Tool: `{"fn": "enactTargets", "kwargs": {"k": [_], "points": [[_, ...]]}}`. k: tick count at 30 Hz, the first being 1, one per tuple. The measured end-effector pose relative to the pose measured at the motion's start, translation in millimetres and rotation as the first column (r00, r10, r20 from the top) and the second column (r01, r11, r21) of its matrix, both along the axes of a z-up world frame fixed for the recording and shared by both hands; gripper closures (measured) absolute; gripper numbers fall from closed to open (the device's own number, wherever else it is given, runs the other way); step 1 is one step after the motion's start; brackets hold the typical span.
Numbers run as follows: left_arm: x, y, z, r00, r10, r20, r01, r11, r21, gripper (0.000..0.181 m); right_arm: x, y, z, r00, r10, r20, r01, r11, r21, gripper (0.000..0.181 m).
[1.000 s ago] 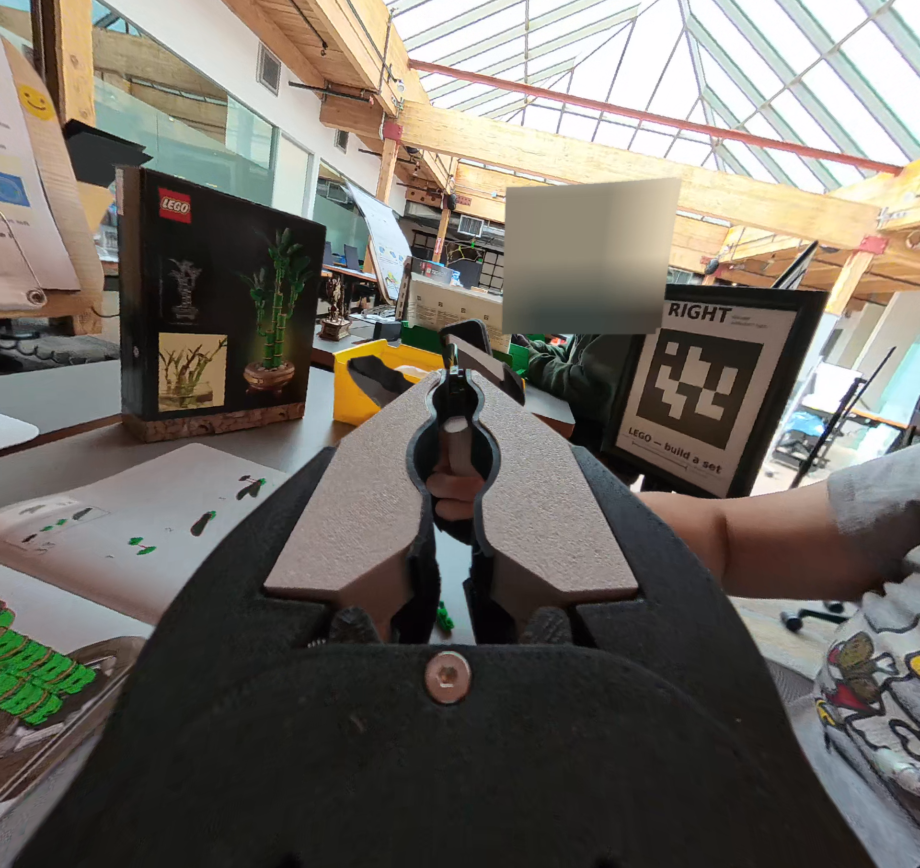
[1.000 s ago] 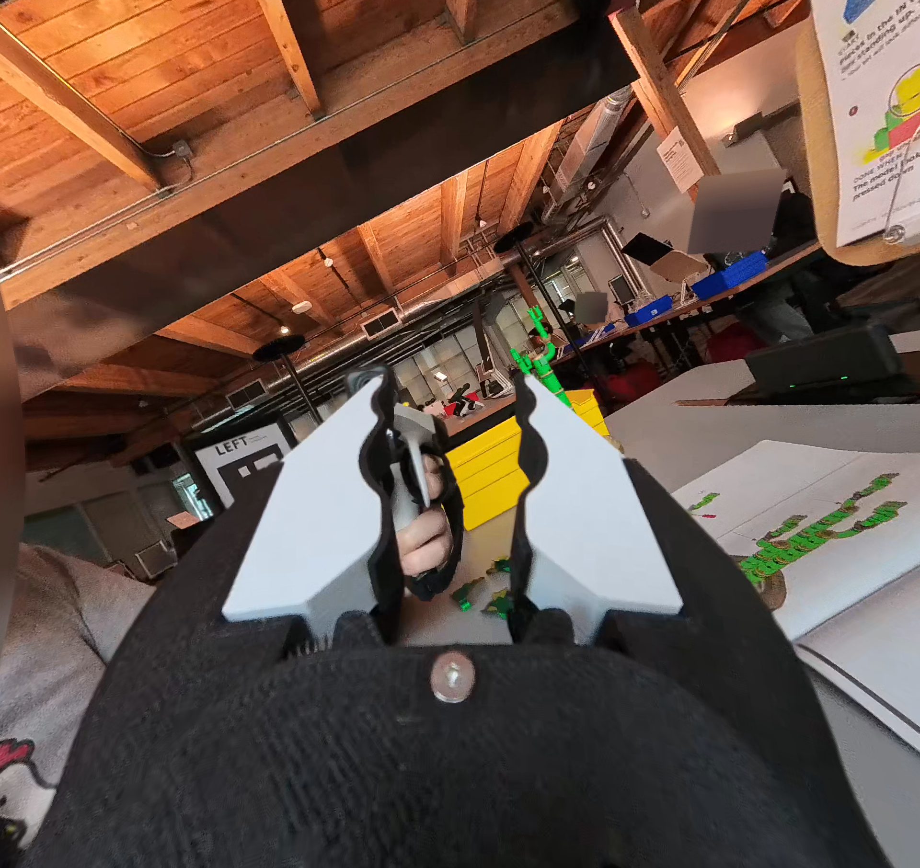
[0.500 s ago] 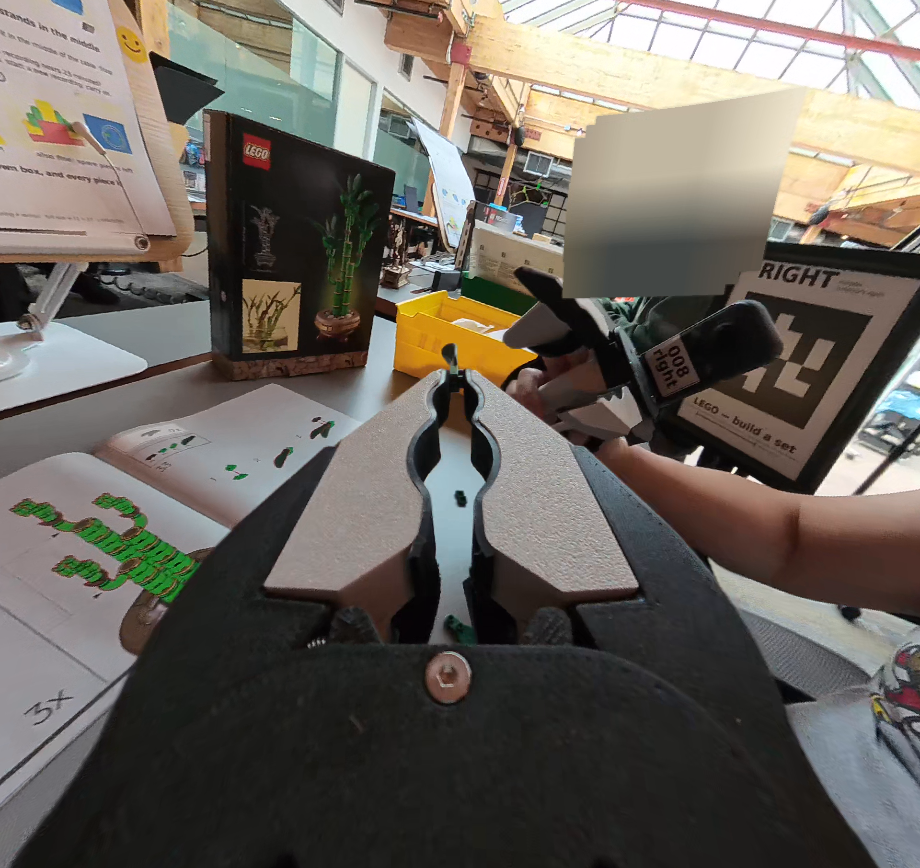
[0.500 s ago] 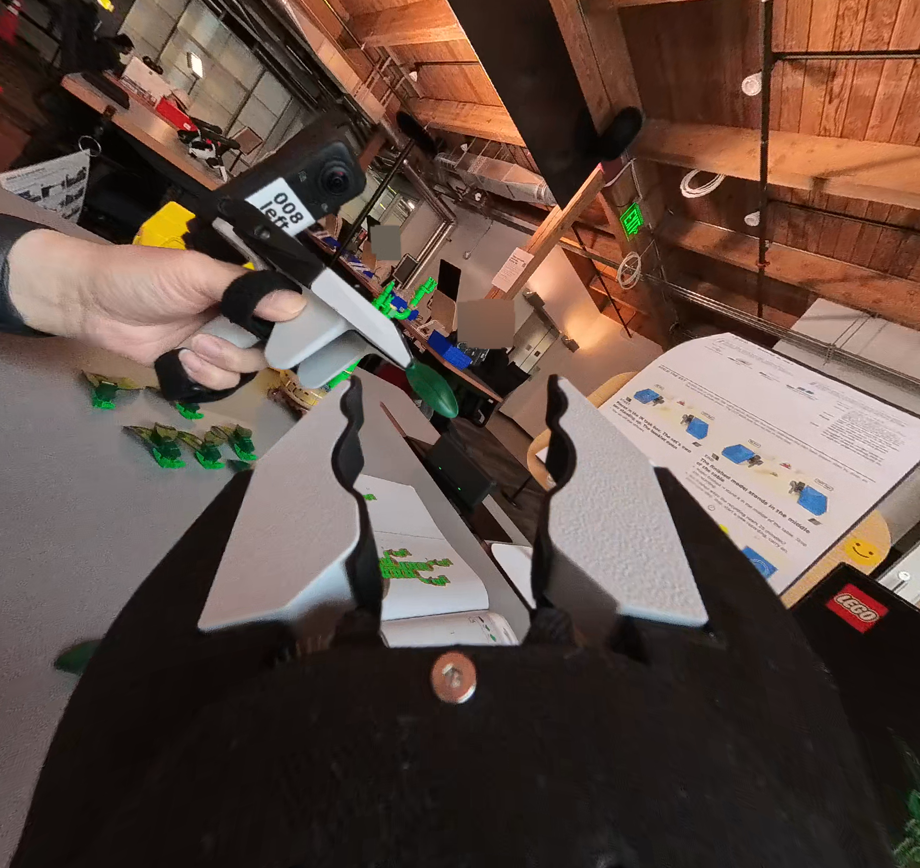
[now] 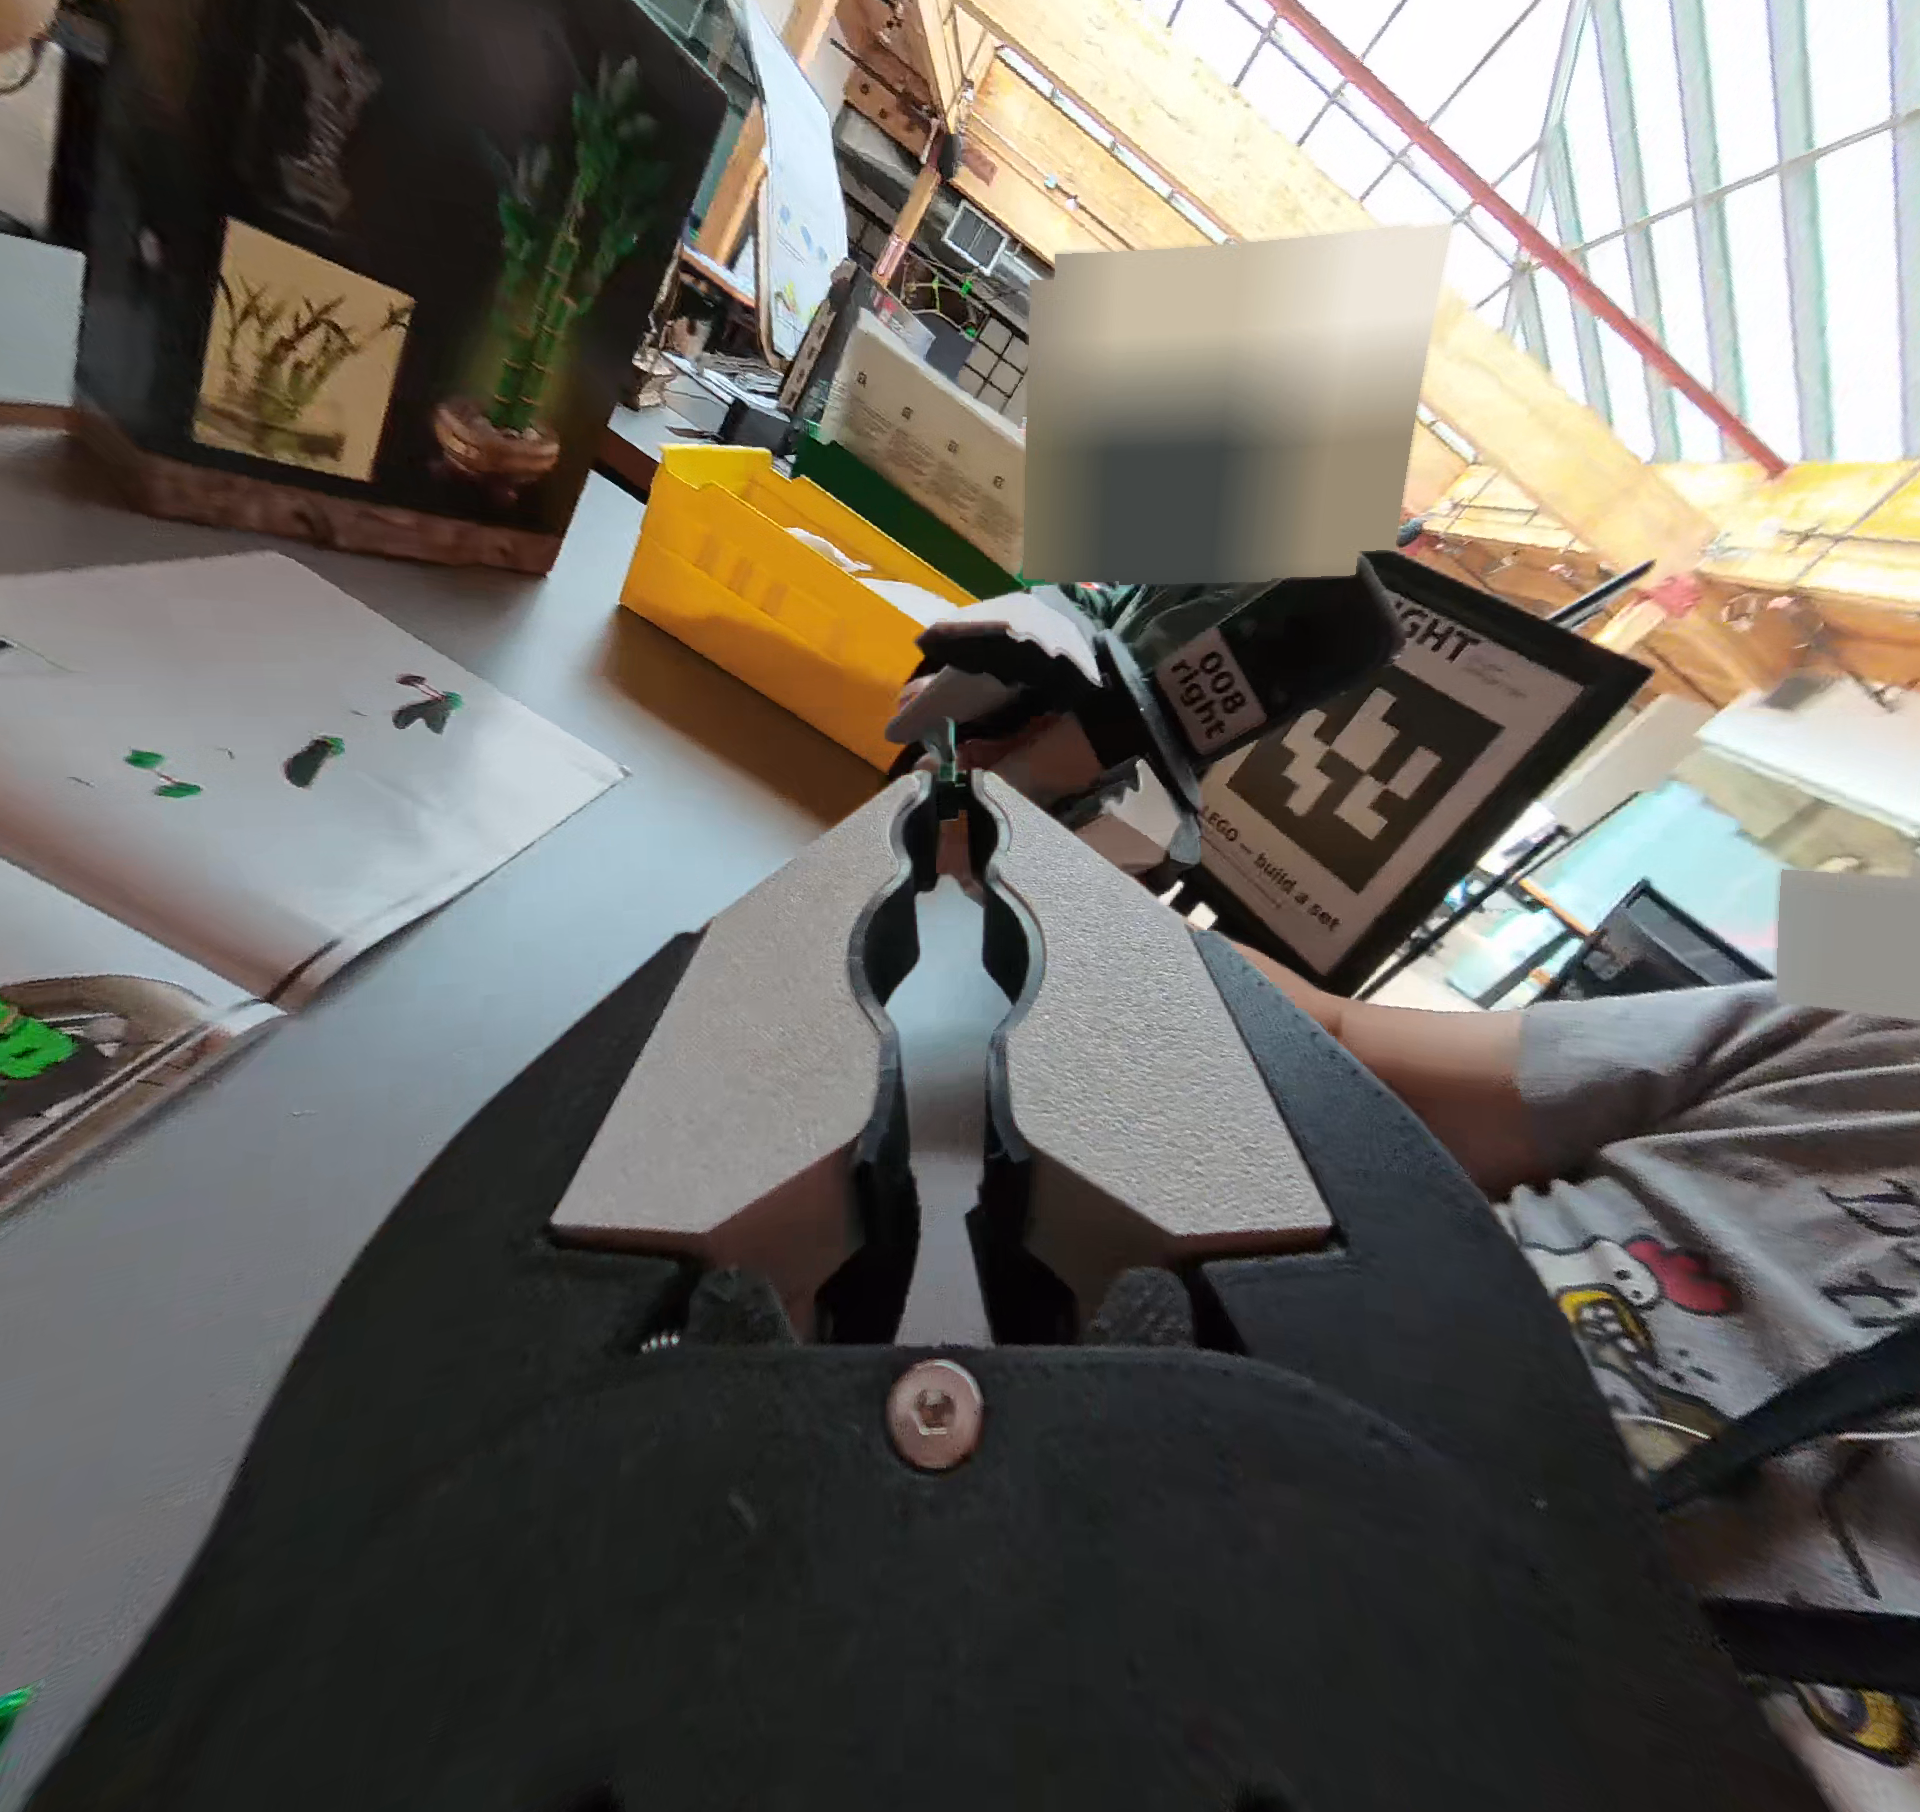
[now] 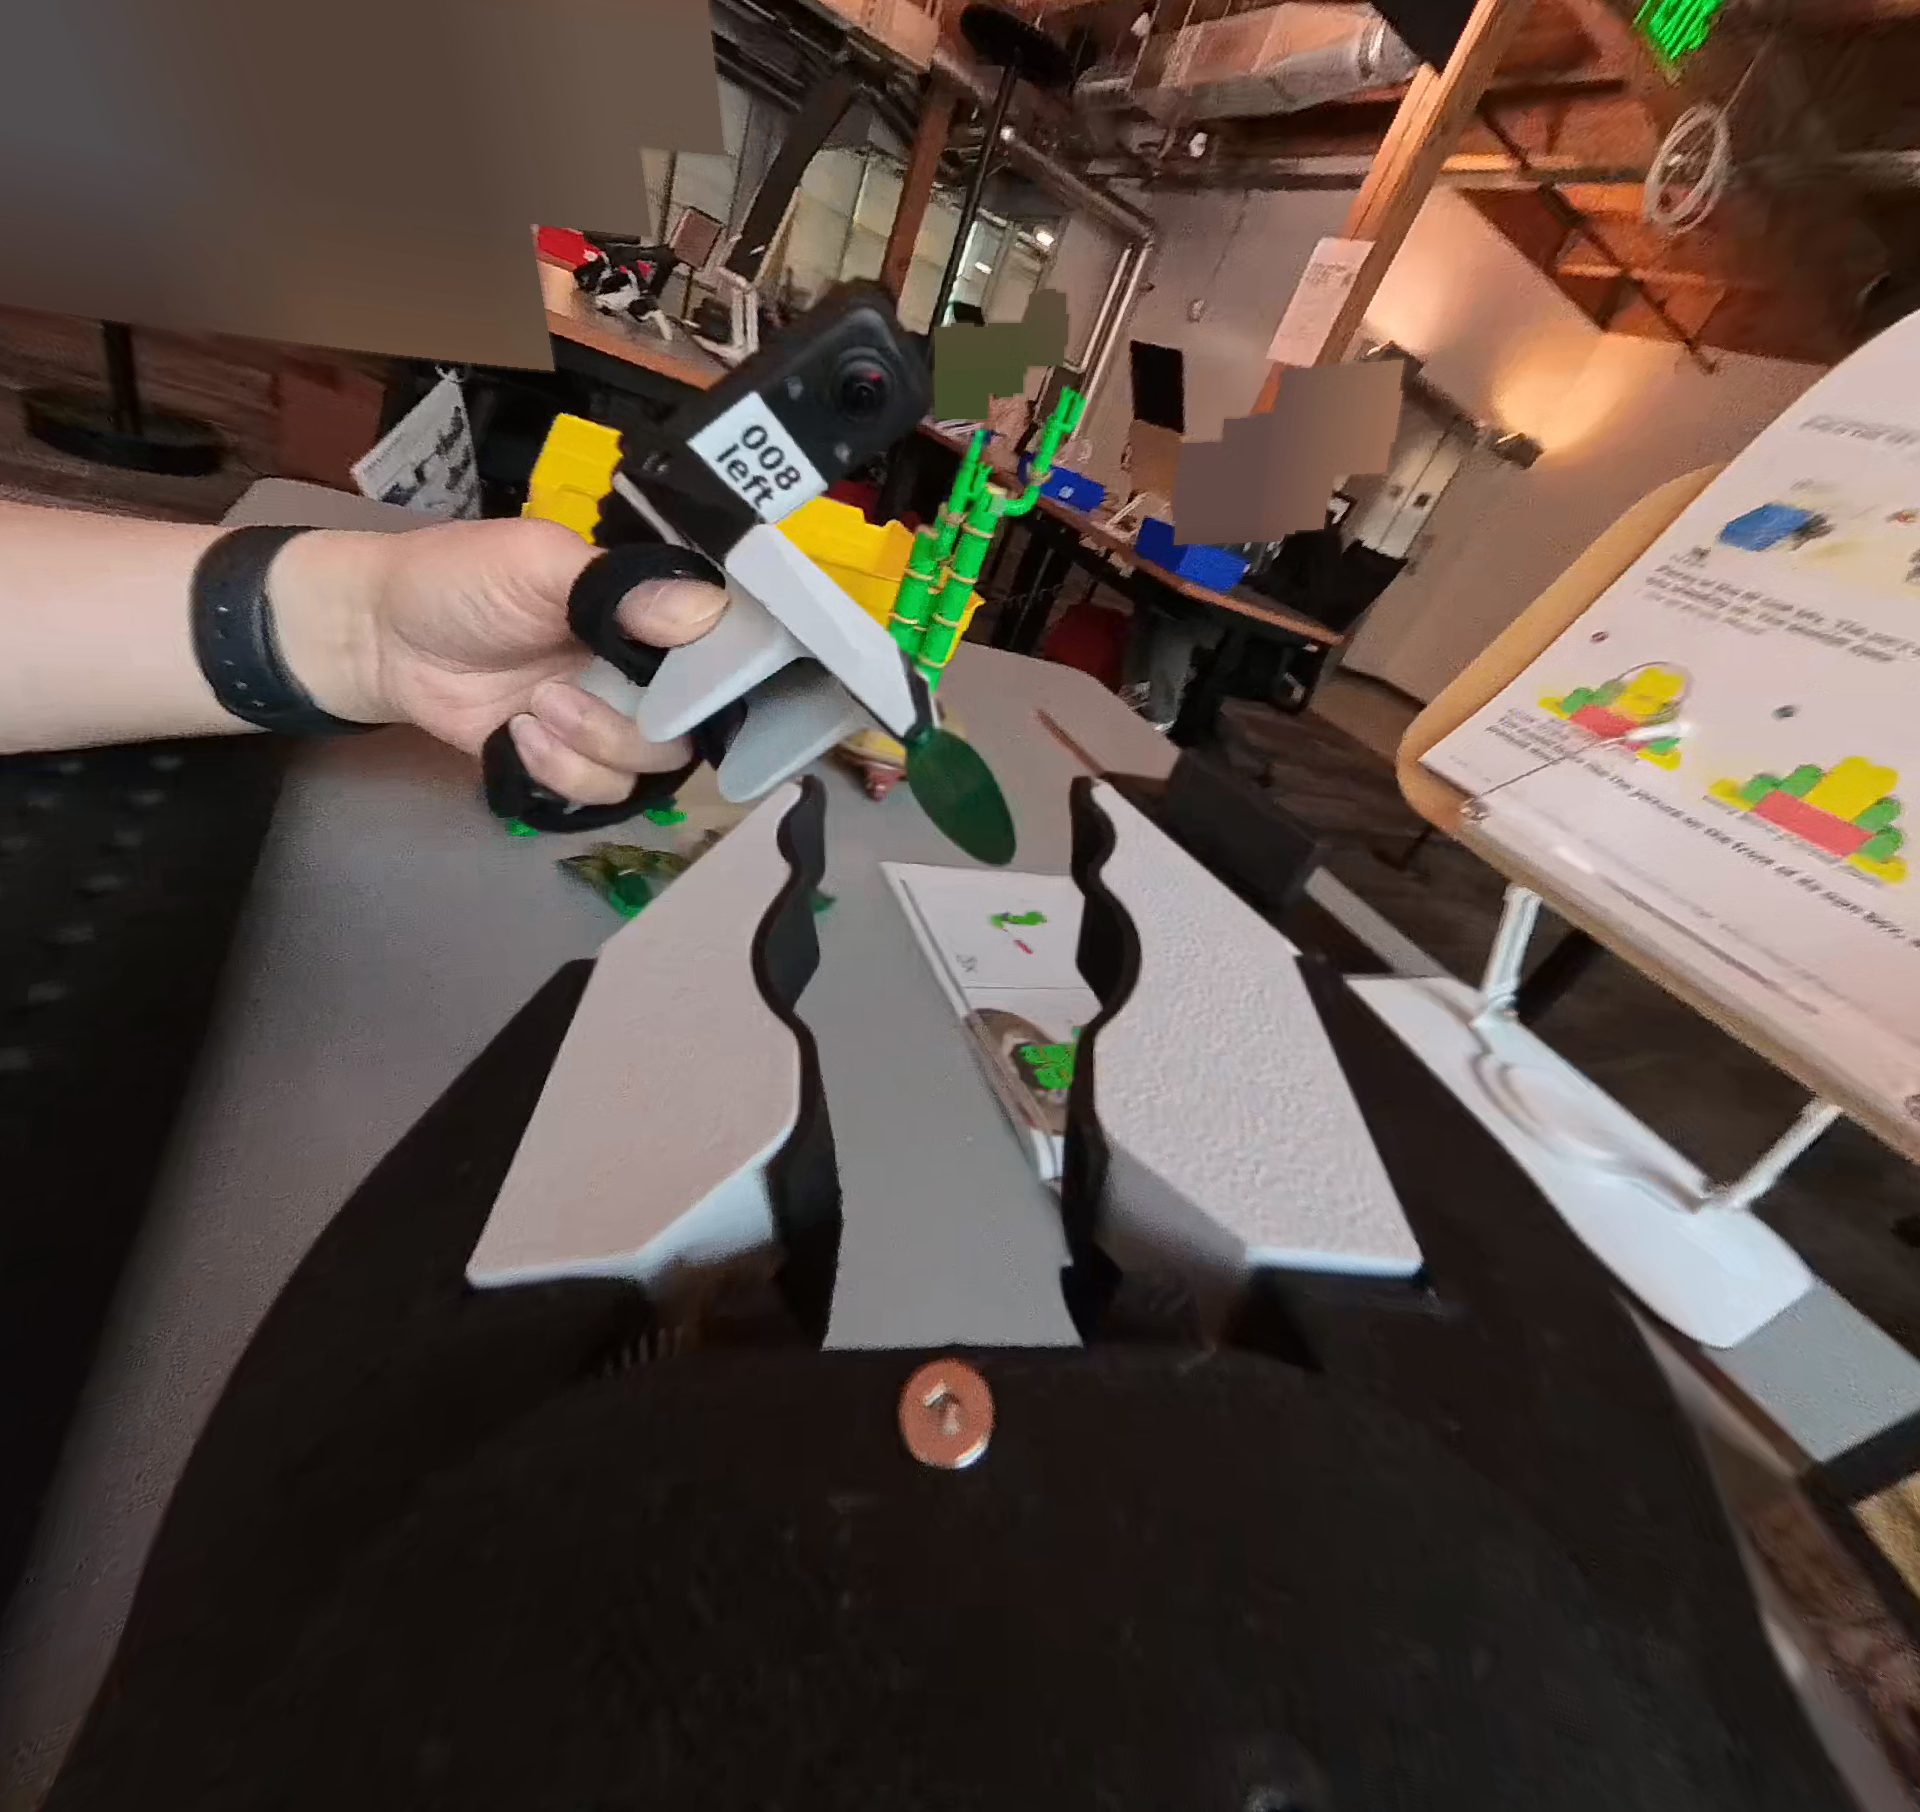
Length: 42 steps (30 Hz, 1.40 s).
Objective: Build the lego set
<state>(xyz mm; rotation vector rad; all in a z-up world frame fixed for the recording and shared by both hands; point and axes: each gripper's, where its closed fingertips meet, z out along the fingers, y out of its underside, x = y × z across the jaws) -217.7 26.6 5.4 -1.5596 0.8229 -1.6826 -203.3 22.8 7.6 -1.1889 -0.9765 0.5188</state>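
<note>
1. The worktop [image 6: 395, 983] gives the most room: its grey surface is bare in front of the right gripper, while the open instruction booklet [image 5: 260, 723] takes up the far side, with the set's box [image 5: 343, 235] standing behind it and a yellow bin [image 5: 769, 599] beside that.
2. Both tools were tipped up toward the ceiling a second ago; now they have come down and face each other above the worktop, so I judge the person is lining up a hand-over or a joining of pieces in mid-air.
3. The part-built green bamboo stalk [image 6: 956, 557] stands upright at the far end of the worktop, just behind the left tool, well apart from both sets of tips.
4. The right gripper [image 6: 940, 806] is spread wide with nothing between its fingers; in half a second it has drawn much nearer to the leaf.
5. The left gripper [image 5: 948, 791] is clamped on the dark green leaf [image 6: 961, 806], pinching it by its stem so the blade hangs free below the tips, right in front of the right tool's gap.
6. Loose green pieces [image 6: 623, 874] lie under the left hand [image 6: 488, 640], near the worktop's near edge, so a low sweep there could, I think, knock them off.
</note>
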Motion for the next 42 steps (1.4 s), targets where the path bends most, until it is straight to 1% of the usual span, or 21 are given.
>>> {"fn": "enactTargets", "kwargs": {"k": [3, 6, 8, 10, 12, 14, 15, 21, 23, 24, 25, 26, 27, 29, 31, 32, 34, 35, 36, 39, 42], "points": [[1, -3, 0, 1.000, -0.020, -0.005, 0.020, 1.000, -0.005, 0.179, -8, -4, -10, 0.995, 0.100, -0.032, -0.104, 0.981, -0.164, 0.135], [1, -9, 2, 0.999, -0.045, -0.016, 0.046, 0.999, 0.015, 0.179, -6, -6, -12, 0.983, 0.157, -0.098, -0.177, 0.951, -0.253, 0.136], [2, -13, 2, 0.998, -0.062, -0.027, 0.063, 0.998, 0.024, 0.179, -4, -9, -9, 0.967, 0.203, -0.153, -0.241, 0.924, -0.297, 0.142], [3, -16, -3, 0.994, -0.078, -0.071, 0.082, 0.996, 0.044, 0.179, -1, -10, -9, 0.950, 0.235, -0.207, -0.298, 0.882, -0.365, 0.145], [4, -19, -12, 0.986, -0.091, -0.142, 0.105, 0.990, 0.090, 0.179, 1, -11, -16, 0.937, 0.269, -0.224, -0.345, 0.818, -0.461, 0.147], [3, -22, -24, 0.968, -0.103, -0.230, 0.134, 0.983, 0.124, 0.179, 3, -14, -31, 0.936, 0.306, -0.176, -0.352, 0.769, -0.533, 0.152], [2, -22, -31, 0.955, -0.103, -0.276, 0.145, 0.980, 0.134, 0.179, 4, -15, -38, 0.935, 0.325, -0.144, -0.348, 0.760, -0.549, 0.156], [1, -32, -60, 0.883, -0.138, -0.448, 0.231, 0.960, 0.161, 0.179, -5, -23, -70, 0.925, 0.381, 0.008, -0.303, 0.748, -0.591, 0.161], [1, -34, -70, 0.854, -0.139, -0.501, 0.256, 0.951, 0.174, 0.179, -10, -28, -79, 0.912, 0.405, 0.057, -0.294, 0.747, -0.596, 0.167], [1, -37, -74, 0.839, -0.149, -0.523, 0.279, 0.944, 0.179, 0.179, -11, -31, -84, 0.904, 0.420, 0.084, -0.291, 0.746, -0.599, 0.181], [1, -40, -77, 0.826, -0.158, -0.541, 0.300, 0.936, 0.184, 0.178, -12, -34, -88, 0.895, 0.431, 0.118, -0.278, 0.745, -0.607, 0.181], [1, -40, -78, 0.821, -0.150, -0.551, 0.304, 0.932, 0.198, 0.178, -12, -34, -90, 0.893, 0.429, 0.138, -0.264, 0.746, -0.612, 0.181], [2, -38, -75, 0.832, -0.130, -0.539, 0.287, 0.933, 0.219, 0.178, -12, -32, -88, 0.901, 0.414, 0.131, -0.257, 0.751, -0.609, 0.181], [4, -26, -53, 0.904, -0.068, -0.423, 0.190, 0.948, 0.254, 0.176, -13, -23, -68, 0.933, 0.359, 0.008, -0.283, 0.748, -0.600, 0.181], [1, -16, -24, 0.967, -0.042, -0.250, 0.101, 0.968, 0.228, 0.157, -11, -9, -31, 0.935, 0.266, -0.236, -0.355, 0.745, -0.565, 0.181], [-1, -13, -13, 0.983, -0.042, -0.176, 0.079, 0.975, 0.209, 0.154, -7, -3, -12, 0.898, 0.213, -0.384, -0.406, 0.737, -0.540, 0.181], [-1, -11, -3, 0.995, -0.045, -0.088, 0.061, 0.980, 0.190, 0.153, 1, 4, 12, 0.774, 0.136, -0.618, -0.526, 0.680, -0.510, 0.181], [2, -11, -2, 0.997, -0.044, -0.069, 0.056, 0.980, 0.192, 0.152, 1, 6, 15, 0.729, 0.108, -0.676, -0.566, 0.652, -0.505, 0.181], [5, -12, -2, 0.998, -0.042, -0.051, 0.051, 0.979, 0.196, 0.151, 1, 9, 13, 0.707, 0.076, -0.703, -0.576, 0.640, -0.509, 0.181], [15, -15, 0, 0.999, -0.029, -0.015, 0.031, 0.979, 0.202, 0.155, -4, 10, 11, 0.679, 0.048, -0.733, -0.584, 0.641, -0.498, 0.181], [16, -9, -1, 0.999, 0.041, -0.020, -0.035, 0.971, 0.238, 0.181, -7, 9, 12, 0.653, 0.033, -0.757, -0.595, 0.640, -0.486, 0.181]]}}
